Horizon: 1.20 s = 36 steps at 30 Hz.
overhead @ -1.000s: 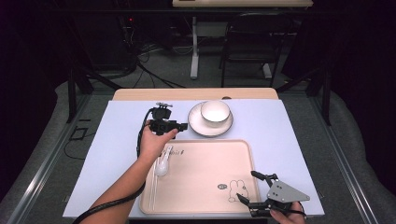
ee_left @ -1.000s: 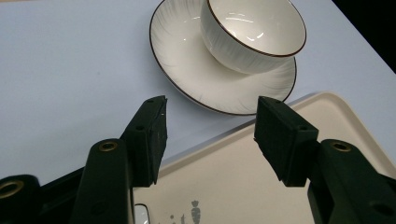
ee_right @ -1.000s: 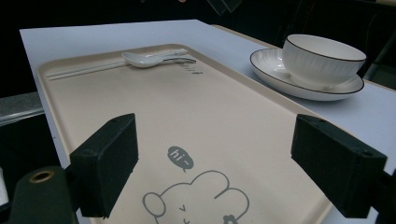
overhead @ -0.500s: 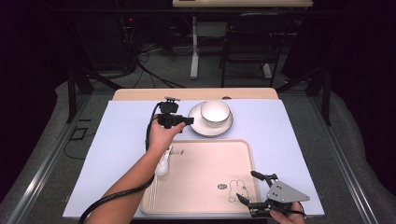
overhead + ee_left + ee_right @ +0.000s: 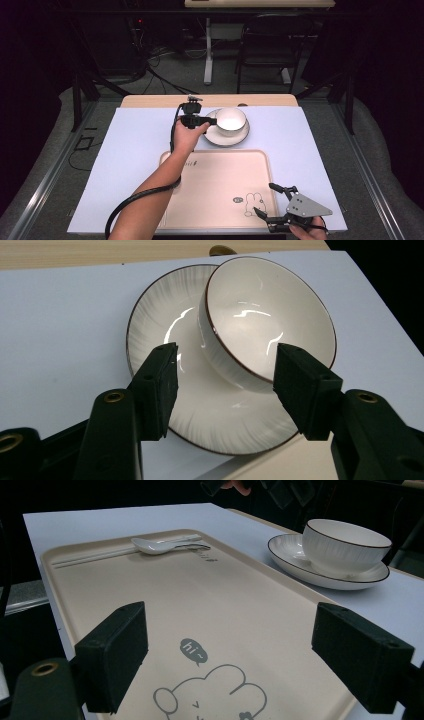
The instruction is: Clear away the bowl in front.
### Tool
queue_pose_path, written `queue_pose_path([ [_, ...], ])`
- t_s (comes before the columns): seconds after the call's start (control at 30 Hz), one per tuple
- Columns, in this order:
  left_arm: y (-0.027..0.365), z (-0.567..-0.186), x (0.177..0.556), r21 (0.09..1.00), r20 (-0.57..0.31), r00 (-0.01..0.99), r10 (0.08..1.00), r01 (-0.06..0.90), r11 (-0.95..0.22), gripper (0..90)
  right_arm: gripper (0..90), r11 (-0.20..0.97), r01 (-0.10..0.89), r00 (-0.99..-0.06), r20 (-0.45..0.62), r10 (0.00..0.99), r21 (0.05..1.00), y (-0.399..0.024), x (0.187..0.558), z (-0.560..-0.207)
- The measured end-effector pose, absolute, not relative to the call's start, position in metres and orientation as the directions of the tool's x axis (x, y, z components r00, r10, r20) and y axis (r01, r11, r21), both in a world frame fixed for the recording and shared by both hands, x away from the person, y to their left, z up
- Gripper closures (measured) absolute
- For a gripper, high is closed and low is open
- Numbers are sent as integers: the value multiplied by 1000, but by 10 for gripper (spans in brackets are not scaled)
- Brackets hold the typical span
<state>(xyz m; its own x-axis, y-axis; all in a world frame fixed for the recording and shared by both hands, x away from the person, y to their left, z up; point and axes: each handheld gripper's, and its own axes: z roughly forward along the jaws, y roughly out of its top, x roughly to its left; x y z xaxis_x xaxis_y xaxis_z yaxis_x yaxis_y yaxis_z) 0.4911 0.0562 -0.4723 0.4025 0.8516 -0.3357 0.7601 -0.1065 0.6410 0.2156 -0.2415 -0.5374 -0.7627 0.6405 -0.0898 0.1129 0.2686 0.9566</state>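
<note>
Dark floor and black table legs are seen behind a table covered with a pale blue sheet [image 5: 135, 150]. On the sheet, a round white plate with a thin dark rim [image 5: 165, 340] is placed, and a white bowl with a dark rim [image 5: 270, 315] is set on it, off to one side of the plate's middle. A beige plastic tray with a bunny drawing [image 5: 220, 185] is laid just in front of the plate, and a white spoon [image 5: 155, 545] is kept at the tray's far end. The left gripper [image 5: 225, 385] is held right at the bowl, with its jaws spread wide; the near side of the bowl is seen between them, but it is not yet touched. The step in hand is judged to be the reach for the bowl. Next, the jaws probably need to be pushed a bit further and then closed on the bowl's wall. The right gripper [image 5: 230, 655] is held low over the tray's near end, with its jaws spread and nothing between them.
</note>
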Motion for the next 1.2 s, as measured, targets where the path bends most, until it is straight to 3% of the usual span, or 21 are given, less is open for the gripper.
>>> queue_pose_path([
  [1.2, 23, -512, 513, 594, -343, 344, 874, 800, -81, 431, 145, 264, 111, -765, -87, 638, 958, -243, 216, -537],
])
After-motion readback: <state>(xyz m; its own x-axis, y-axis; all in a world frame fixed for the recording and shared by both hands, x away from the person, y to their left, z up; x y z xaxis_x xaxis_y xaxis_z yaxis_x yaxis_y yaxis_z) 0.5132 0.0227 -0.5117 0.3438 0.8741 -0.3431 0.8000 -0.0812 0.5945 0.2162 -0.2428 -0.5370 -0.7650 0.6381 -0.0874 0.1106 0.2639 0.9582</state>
